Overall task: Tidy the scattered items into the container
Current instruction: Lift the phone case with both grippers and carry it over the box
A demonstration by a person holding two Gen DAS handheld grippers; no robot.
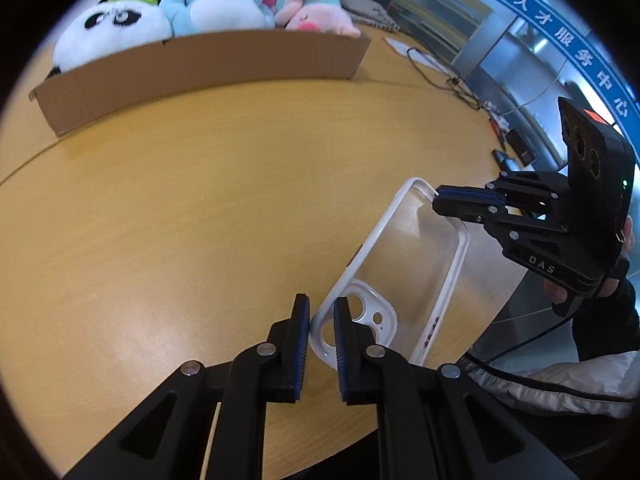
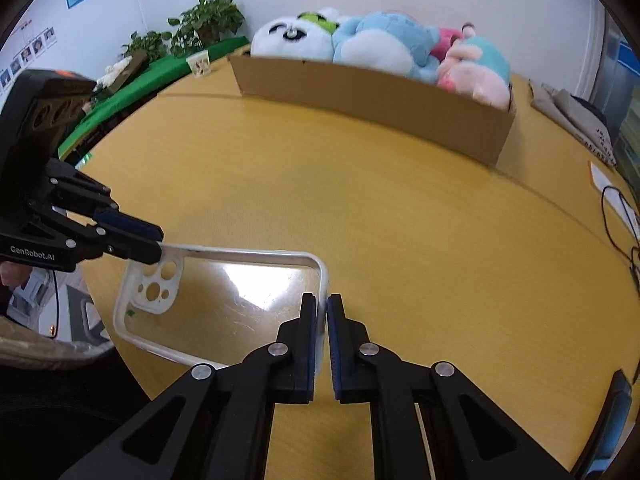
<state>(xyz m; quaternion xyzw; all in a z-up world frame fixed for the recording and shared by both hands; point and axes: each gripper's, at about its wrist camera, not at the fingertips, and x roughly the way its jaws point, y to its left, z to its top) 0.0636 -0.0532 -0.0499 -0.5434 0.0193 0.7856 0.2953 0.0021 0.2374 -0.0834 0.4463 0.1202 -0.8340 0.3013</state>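
Note:
A clear phone case with a white rim (image 1: 404,268) is held above the near edge of the wooden table (image 1: 200,200). My left gripper (image 1: 322,312) is shut on its camera-cutout end. My right gripper (image 2: 323,312) is shut on the rim of the opposite end; the case (image 2: 224,300) lies between both. The right gripper also shows in the left wrist view (image 1: 438,198), and the left gripper in the right wrist view (image 2: 158,250). A cardboard box (image 1: 200,68) holding plush toys stands at the far side of the table, also in the right wrist view (image 2: 372,100).
The box holds a panda plush (image 1: 108,28), a blue plush (image 1: 216,4) and a pink pig plush (image 1: 316,8). Cables (image 1: 452,76) and papers lie at the table's right side. Potted plants (image 2: 200,24) and a green mat stand behind the table on the left.

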